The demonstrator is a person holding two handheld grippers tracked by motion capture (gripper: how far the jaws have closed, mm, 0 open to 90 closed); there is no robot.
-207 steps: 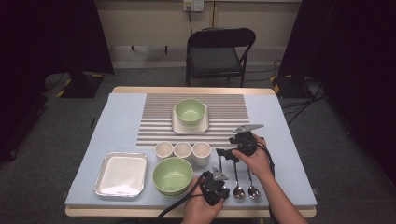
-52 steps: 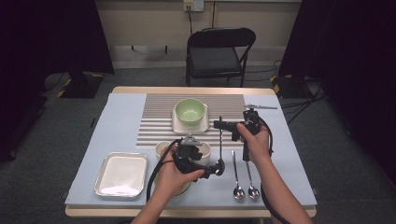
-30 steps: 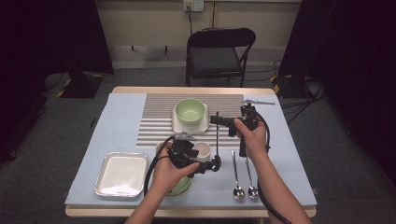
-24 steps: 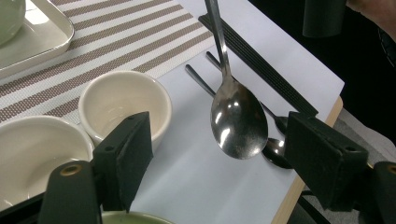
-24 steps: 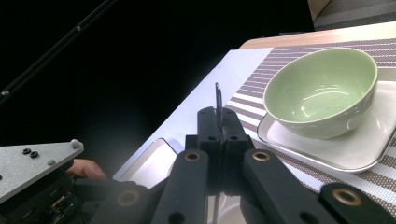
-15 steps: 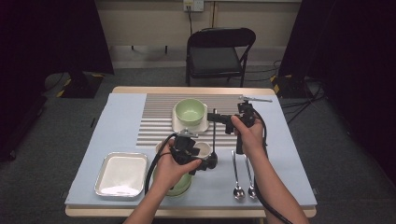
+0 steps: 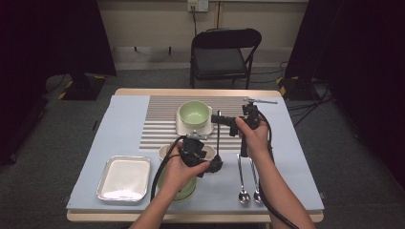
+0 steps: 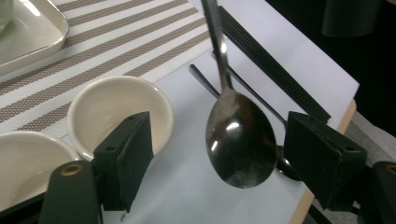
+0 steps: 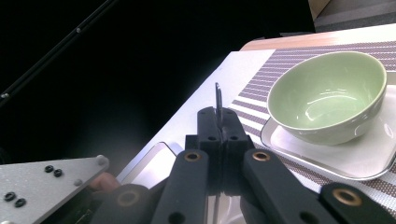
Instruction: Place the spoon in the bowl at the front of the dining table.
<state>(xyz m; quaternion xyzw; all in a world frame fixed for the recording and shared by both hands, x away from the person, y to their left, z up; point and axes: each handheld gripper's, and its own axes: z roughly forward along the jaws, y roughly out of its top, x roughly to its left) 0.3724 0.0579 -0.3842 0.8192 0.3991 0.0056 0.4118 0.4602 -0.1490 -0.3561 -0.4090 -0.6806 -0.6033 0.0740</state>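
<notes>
Black jaws of the right gripper (image 7: 220,119) are pinched together on the top of a spoon's (image 8: 241,140) handle, so the spoon hangs straight down, bowl lowest, above the pale blue table cover (image 7: 122,119). In the right gripper view, the thin handle end sticks up just past the closed jaw tips (image 9: 218,122). The left gripper (image 8: 219,154) has its jaws wide apart, one pad on each side of the hanging spoon's bowl, and neither pad touches it.

Just beside the left jaw sits a small cream cup (image 8: 119,109), with a second cream cup (image 8: 23,163) next to it at the frame's edge. Two more spoons (image 7: 249,183) lie flat on the cover near the person's right forearm, handles pointing away from the table's near edge. A green bowl (image 7: 179,188) is partly under the left hand (image 7: 179,167). Farther out, another green bowl (image 7: 195,113) stands on a square white plate (image 7: 184,128) on the striped mat (image 7: 157,119), and a metal tray (image 7: 125,179) rests near the front left corner.
</notes>
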